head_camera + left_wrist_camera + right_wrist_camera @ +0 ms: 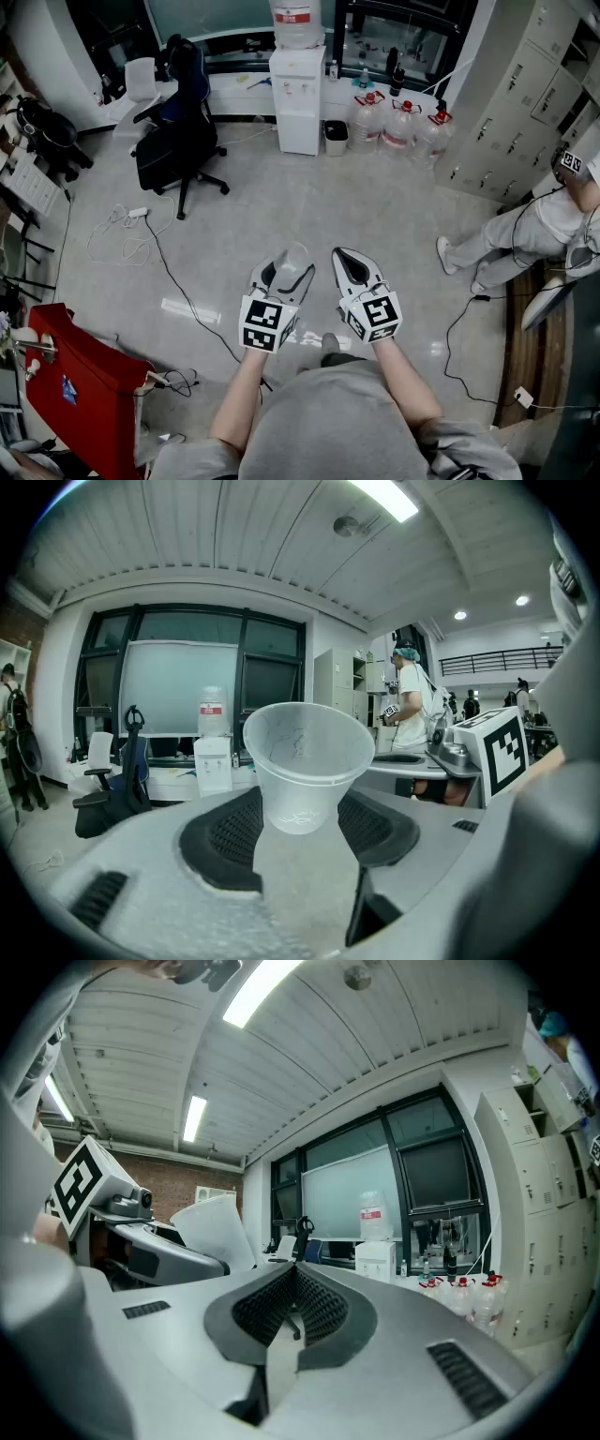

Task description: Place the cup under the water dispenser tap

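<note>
The translucent frosted plastic cup point(305, 761) pinched in your left gripper point(302, 829) looks thin and smooth, with fine crease lines in its wall. Your left gripper and your right gripper point(294, 1271) both have matt grey plastic shells, slightly grainy, and black rubbery pads point(225, 836) with a rough, dotted texture. The pale grey floor point(375, 206) below you is polished and glossy. The tall white water dispenser point(298, 103) looks like smooth plastic, and the black office chair point(183, 141) looks matt and cloth-covered.

We read no words or numbers; the red label point(292, 16) on the bottle point(296, 34) atop the water dispenser point(298, 117) is too small.
</note>
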A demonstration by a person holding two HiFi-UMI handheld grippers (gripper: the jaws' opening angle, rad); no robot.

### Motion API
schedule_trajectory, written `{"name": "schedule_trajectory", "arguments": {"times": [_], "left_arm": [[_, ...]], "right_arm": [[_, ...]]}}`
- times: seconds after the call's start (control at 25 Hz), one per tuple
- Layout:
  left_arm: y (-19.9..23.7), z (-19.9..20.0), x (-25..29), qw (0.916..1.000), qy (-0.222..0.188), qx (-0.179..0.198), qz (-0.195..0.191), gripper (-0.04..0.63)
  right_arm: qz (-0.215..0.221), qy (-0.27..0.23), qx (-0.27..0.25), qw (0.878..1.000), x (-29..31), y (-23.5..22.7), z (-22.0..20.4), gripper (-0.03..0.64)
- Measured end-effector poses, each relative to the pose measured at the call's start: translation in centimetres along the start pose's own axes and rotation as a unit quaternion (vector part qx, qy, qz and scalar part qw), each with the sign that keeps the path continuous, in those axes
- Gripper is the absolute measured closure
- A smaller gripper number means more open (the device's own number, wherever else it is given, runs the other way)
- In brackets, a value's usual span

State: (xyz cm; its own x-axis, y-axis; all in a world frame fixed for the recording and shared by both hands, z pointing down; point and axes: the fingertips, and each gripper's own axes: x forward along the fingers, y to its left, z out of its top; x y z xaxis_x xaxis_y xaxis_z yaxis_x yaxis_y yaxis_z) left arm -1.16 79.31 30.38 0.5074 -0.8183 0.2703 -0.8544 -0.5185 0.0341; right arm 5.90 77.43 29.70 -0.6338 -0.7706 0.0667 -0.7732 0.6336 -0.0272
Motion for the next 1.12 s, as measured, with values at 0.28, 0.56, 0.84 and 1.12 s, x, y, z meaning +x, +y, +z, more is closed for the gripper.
{"name": "schedule_trajectory", "arguments": {"times": [0.28, 0.56, 0.84, 1.12], "left_arm": [[1.4, 1.0, 4.5, 0.9998, 0.008, -0.003, 0.016, 0.341], [3.5, 1.9, 9.8, 0.9992, 0.015, -0.012, 0.036, 0.341], [7.0, 3.0, 14.0, 0.9983, 0.022, -0.006, 0.054, 0.339], [12.6, 2.9, 19.2, 0.9987, 0.029, -0.004, 0.041, 0.339]], "right_arm": [[0.009, 0.001, 0.009, 1.0, 2.9, -4.1, 0.0, 0.606], [0.031, -0.004, 0.034, 0.999, 6.3, -8.6, -0.3, 0.604], [0.038, -0.004, 0.043, 0.998, 10.8, -11.7, -0.7, 0.604], [0.026, 0.001, 0.049, 0.998, 17.4, -14.4, -2.1, 0.606]]}}
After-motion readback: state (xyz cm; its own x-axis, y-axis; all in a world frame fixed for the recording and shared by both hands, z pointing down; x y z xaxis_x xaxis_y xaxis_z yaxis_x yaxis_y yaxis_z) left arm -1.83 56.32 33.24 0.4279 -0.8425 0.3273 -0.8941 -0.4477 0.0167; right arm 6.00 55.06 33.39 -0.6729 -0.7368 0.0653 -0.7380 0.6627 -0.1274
